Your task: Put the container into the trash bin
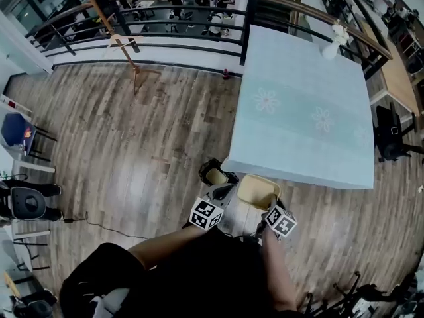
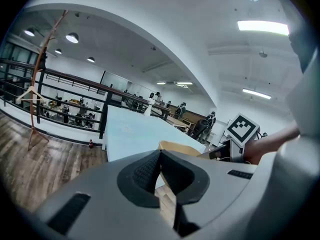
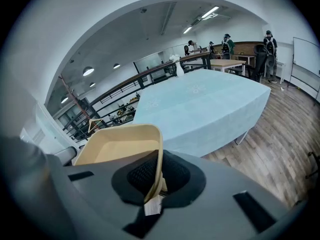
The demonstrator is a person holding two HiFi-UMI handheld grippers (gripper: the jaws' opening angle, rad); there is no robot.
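No legible text, no brands, no numbers

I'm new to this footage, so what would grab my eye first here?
The pale blue table fills the head view's upper right. Just below its near edge, a tan container hangs over the wood floor, its rim clamped in the right hand-held gripper.

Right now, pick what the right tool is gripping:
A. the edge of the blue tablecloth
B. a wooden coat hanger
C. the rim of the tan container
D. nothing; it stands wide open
C: in the right gripper view, the right tool is closed on the thin rim of the tan container, and the rim runs straight down between its two black pads.
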